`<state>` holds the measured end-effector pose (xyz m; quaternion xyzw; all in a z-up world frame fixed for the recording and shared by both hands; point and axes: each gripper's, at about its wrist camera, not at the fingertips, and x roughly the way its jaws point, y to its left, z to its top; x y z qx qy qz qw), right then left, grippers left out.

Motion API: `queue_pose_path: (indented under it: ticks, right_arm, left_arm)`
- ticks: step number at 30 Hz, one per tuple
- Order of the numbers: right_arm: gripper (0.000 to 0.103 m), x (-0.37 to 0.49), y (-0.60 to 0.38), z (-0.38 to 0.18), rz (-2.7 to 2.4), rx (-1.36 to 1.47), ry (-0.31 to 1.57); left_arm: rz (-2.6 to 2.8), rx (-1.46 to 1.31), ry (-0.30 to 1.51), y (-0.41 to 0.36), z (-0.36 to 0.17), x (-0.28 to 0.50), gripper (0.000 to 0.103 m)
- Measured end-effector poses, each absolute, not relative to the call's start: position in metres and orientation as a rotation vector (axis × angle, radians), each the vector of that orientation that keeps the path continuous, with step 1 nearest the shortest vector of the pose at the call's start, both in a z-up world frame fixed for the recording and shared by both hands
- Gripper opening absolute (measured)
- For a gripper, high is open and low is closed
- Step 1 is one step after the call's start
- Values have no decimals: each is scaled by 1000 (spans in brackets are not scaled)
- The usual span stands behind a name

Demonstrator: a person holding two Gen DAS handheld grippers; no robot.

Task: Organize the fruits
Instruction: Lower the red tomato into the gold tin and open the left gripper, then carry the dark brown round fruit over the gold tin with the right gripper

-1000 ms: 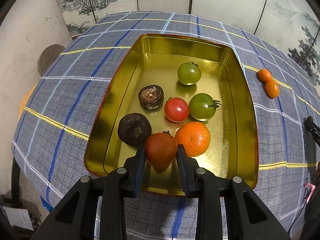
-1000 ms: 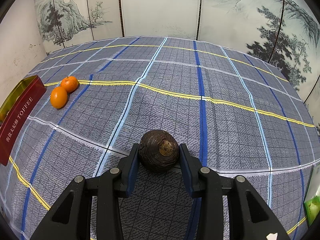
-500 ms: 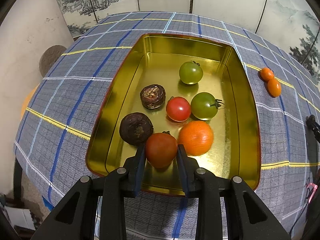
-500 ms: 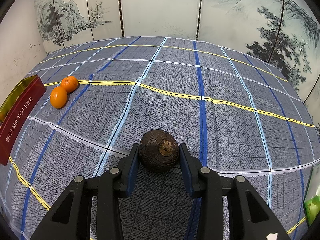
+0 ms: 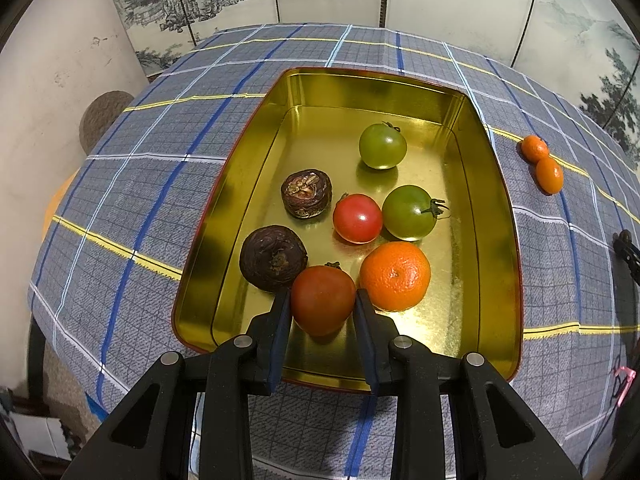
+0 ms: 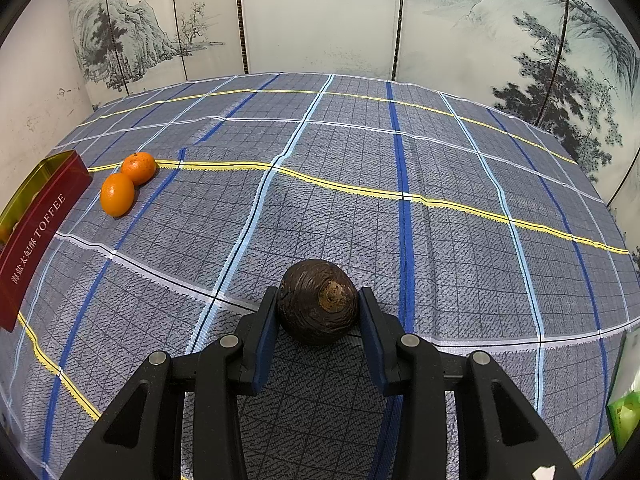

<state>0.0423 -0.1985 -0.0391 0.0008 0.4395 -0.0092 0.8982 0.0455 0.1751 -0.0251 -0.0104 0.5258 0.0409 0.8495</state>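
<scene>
The left gripper [image 5: 323, 307] clamps a dark red round tomato [image 5: 322, 299] over the near end of the gold rectangular metal tin [image 5: 494, 216], ready to release. The right gripper [image 6: 318, 307] grips a brown wrinkled round fruit [image 6: 318, 301], well right of the tin; it likely goes there next.

red side of the gold tin [image 6: 38, 236] reading "TOFFEE", Chinese characters beside it (too small to read)

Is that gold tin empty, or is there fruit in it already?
Not empty. The tin holds two green tomatoes, a red tomato, an orange and two dark brown fruits; the left gripper grips another tomato over it.
</scene>
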Motion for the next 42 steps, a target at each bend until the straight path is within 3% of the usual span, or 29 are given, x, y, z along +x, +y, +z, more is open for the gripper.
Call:
queue_pose_path:
  ticks: [22,28,30,42]
  right_arm:
    - [36,42,-197,-39,-20,0,910]
    - [36,42,-197,-39,-20,0,911]
    - [36,42,-197,-39,-20,0,911]
    - [36,42,-196,-39,-21,-1,910]
  left_arm:
    - [79,-39,1079,176,-17,43,38]
    - [86,-25,1041,174,-9,40,44]
    - [87,-24,1028,174,-7,39,50]
    - [97,-7,944,170,4,28,66]
